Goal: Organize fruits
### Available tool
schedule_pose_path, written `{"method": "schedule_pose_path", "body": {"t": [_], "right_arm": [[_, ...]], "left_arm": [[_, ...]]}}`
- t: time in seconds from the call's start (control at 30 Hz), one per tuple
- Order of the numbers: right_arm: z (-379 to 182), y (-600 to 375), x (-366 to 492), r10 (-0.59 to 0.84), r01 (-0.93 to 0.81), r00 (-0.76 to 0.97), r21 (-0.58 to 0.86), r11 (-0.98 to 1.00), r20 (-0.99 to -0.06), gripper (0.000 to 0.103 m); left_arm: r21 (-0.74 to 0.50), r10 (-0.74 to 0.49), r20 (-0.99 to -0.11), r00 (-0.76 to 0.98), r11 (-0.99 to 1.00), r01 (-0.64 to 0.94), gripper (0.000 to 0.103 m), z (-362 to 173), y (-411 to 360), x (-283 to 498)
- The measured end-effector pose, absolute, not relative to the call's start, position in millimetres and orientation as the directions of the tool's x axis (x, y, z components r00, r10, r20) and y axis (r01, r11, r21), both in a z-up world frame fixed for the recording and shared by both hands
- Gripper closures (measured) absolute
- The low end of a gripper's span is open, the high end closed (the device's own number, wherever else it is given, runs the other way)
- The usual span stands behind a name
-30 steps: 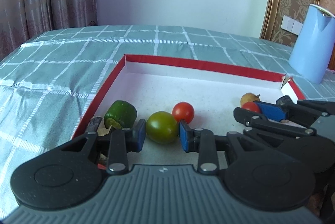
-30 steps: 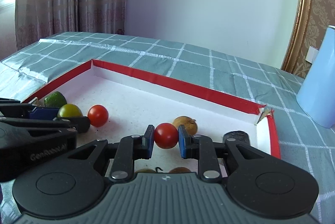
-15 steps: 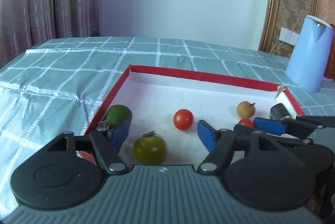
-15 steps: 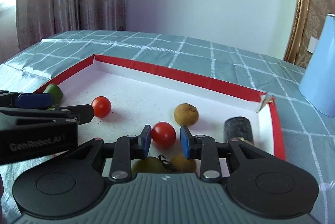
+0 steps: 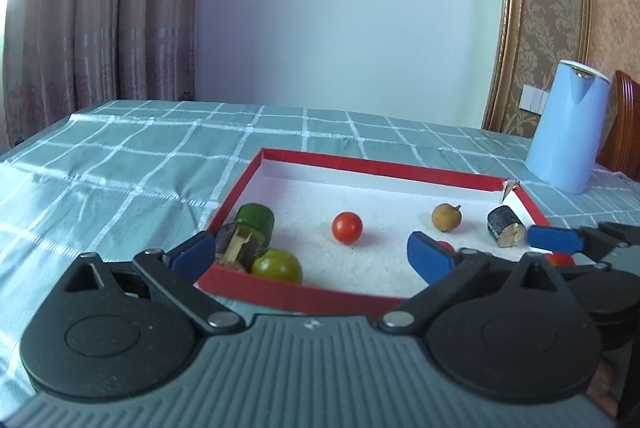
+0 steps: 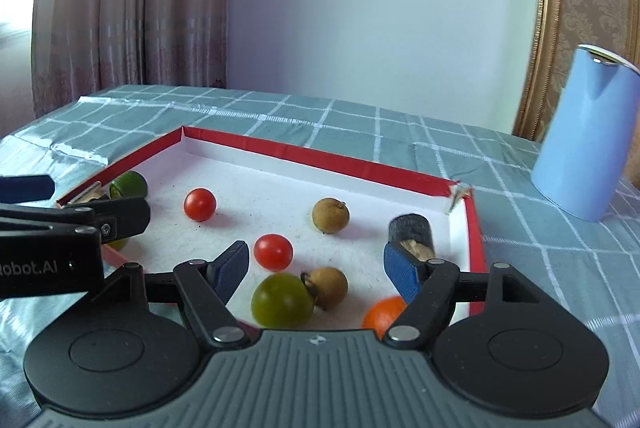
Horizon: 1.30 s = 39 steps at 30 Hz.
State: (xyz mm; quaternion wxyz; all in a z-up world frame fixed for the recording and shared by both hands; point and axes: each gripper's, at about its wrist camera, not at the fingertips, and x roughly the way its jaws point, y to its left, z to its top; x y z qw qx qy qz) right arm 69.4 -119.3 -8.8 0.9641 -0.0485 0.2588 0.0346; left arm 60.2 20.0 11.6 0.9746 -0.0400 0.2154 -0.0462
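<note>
A red-rimmed white tray (image 5: 360, 164) (image 6: 320, 158) lies on the table. In it are a green tomato (image 5: 278, 266), a cucumber piece (image 5: 256, 218), a red tomato (image 5: 347, 227), a brown longan (image 5: 446, 217) and a dark stub (image 5: 505, 232). The right wrist view shows two red tomatoes (image 6: 200, 204) (image 6: 273, 252), a green tomato (image 6: 280, 302), two longans (image 6: 330, 215) (image 6: 329, 286) and an orange fruit (image 6: 384, 312). My left gripper (image 5: 312, 254) is open and empty above the tray's near edge. My right gripper (image 6: 316, 268) is open and empty above the fruits.
A light blue kettle (image 5: 566, 126) (image 6: 586, 132) stands on the checked green tablecloth (image 5: 120, 164) to the right behind the tray. Curtains and a wall lie behind the table. A brown peel scrap (image 5: 236, 246) lies by the cucumber piece.
Both grippers have opened and pulled back and up from the tray. The left let go of the green tomato, the right let go of the red tomato; both fruits rest in the tray.
</note>
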Motion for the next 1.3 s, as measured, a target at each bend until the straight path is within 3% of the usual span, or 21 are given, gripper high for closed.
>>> {"method": "schedule_pose_path", "body": {"t": [0.4, 1.3], "right_arm": [[-11, -156, 14, 0.087, -0.014, 0.885, 0.16, 0.987, -0.458, 0.023], [-21, -153, 13, 0.086, -0.009, 0.86, 0.154, 0.988, -0.504, 0.022]], "left_arm": [[-0.071, -0.1, -0.419, 0.903, 0.994, 0.078, 0.0, 6, 19, 40], [-0.002, -0.097, -0.406, 0.909, 0.994, 0.106, 0.0, 1, 7, 32]]}}
